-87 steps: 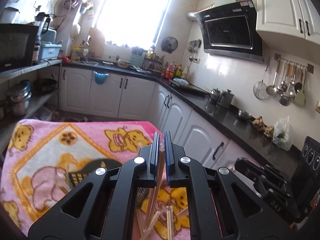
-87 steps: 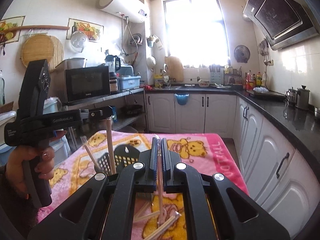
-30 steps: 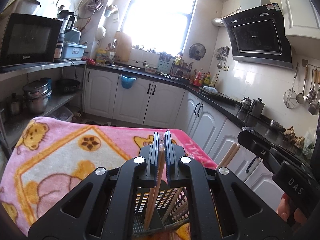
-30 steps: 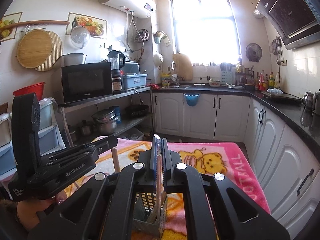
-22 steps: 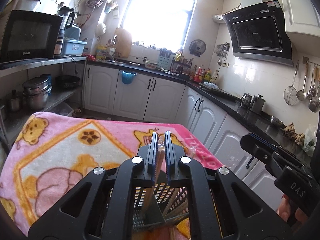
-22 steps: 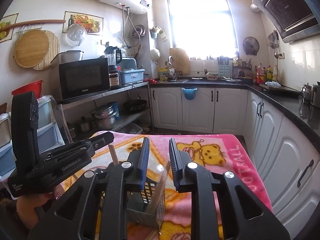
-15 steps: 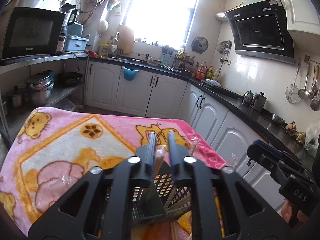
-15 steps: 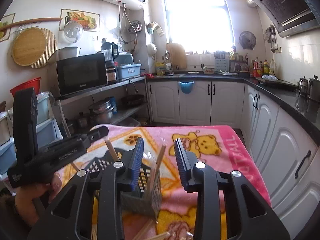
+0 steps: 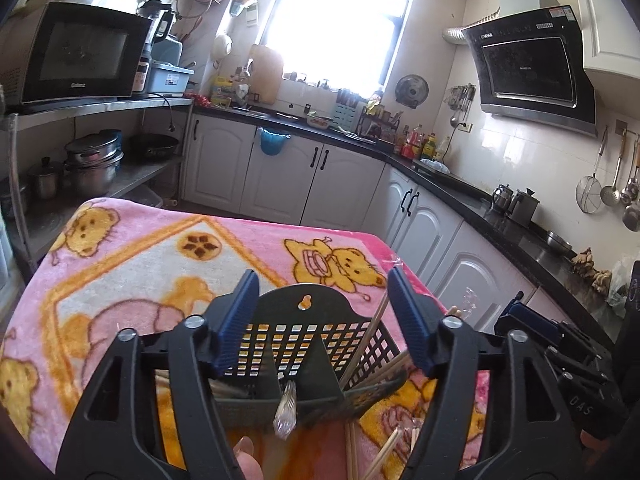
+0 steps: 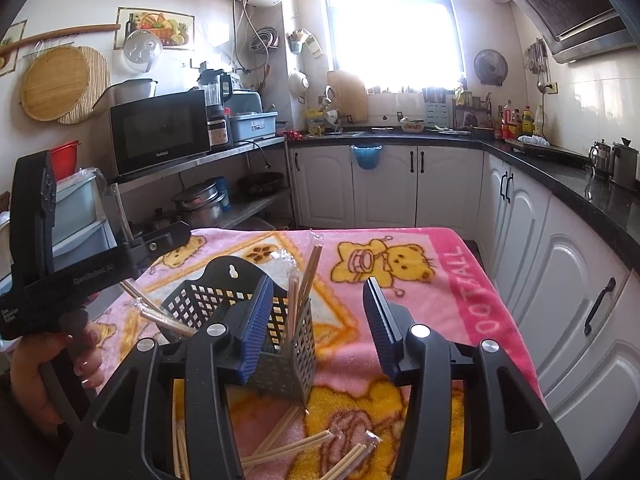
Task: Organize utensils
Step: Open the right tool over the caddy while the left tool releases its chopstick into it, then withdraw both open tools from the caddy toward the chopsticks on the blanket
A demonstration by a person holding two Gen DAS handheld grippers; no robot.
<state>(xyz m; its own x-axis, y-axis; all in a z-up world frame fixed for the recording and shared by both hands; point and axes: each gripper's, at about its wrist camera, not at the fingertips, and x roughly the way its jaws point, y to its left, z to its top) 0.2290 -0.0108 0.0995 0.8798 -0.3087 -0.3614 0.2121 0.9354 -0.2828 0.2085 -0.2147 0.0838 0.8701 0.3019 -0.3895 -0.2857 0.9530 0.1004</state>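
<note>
A black mesh utensil basket (image 9: 304,332) stands on the pink bear blanket (image 9: 160,264). My left gripper (image 9: 320,292) hovers just over it, its jaws opening, the blue pads touching nothing. A wrapped pair of chopsticks (image 9: 370,328) leans in the basket's right compartment. My right gripper (image 10: 318,300) sits at the basket's (image 10: 216,300) right corner, jaws opening too, nothing pressed between them. Upright chopsticks (image 10: 310,268) stick out of that corner. Several loose wrapped chopsticks (image 10: 304,444) lie on the blanket in front.
A hand (image 10: 60,360) holds the left gripper's handle at the left. White cabinets (image 10: 560,280) under a dark counter run along the right and back. A steel shelf carrying a microwave (image 10: 160,132) and pots stands left. The blanket's far edge (image 10: 360,232) drops off.
Both grippers were shut on chopsticks above the basket. Their jaws have since spread apart and the chopsticks now stand in the basket. Both grippers sank slightly.
</note>
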